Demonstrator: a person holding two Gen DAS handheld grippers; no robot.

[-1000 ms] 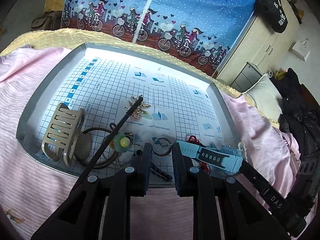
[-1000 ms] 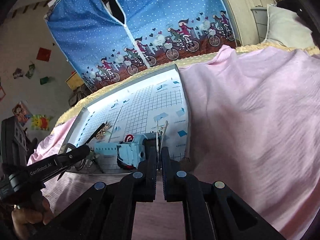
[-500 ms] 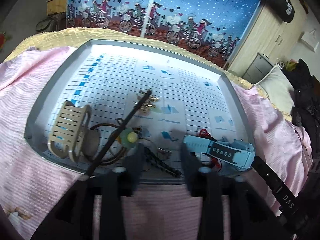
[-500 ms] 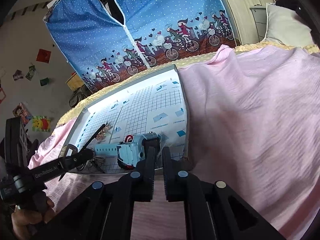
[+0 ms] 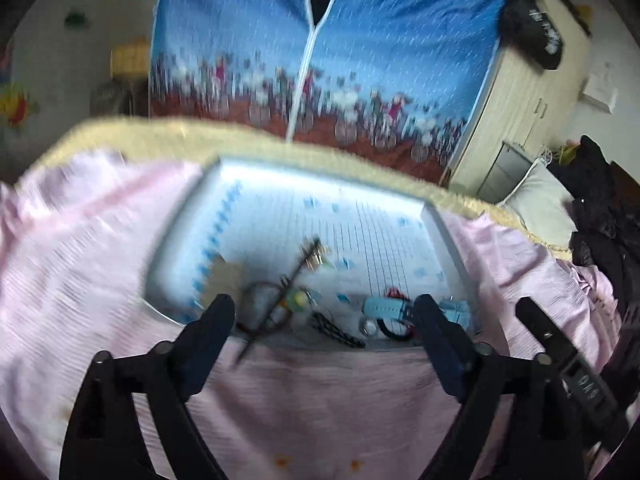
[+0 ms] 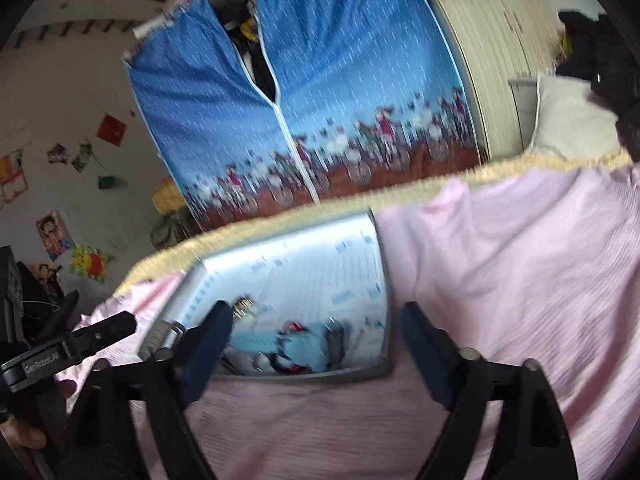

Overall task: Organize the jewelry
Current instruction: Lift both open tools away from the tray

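The grey tray (image 5: pixel 176 240) with a grid sheet lies on the pink bedspread, blurred by motion. Near its front edge sit a light-blue watch (image 5: pixel 386 306), a black hair stick (image 5: pixel 292 280), a gold brooch (image 5: pixel 316 252), a black beaded piece (image 5: pixel 336 330) and a red-and-black band (image 5: pixel 394 330). My left gripper (image 5: pixel 322 312) hovers before the tray's front rim, open wide and holding nothing. In the right wrist view the watch (image 6: pixel 296 346) lies between the spread fingers of my right gripper (image 6: pixel 316 316), which is open and holds nothing, just short of the tray (image 6: pixel 384 280).
A beige hair claw (image 6: pixel 160 334) stands at the tray's left front corner. Pink bedspread (image 6: pixel 500 280) surrounds the tray, with a yellow blanket edge (image 5: pixel 280 140) behind it. A blue zip wardrobe (image 5: pixel 320 40) and wooden cabinets (image 5: pixel 520 112) stand beyond the bed. A hand (image 6: pixel 24 436) holds the left gripper.
Both grippers went from nearly shut to wide open and pulled back from the tray, tilting upward. The thin metal piece once between the right fingers is gone from them.
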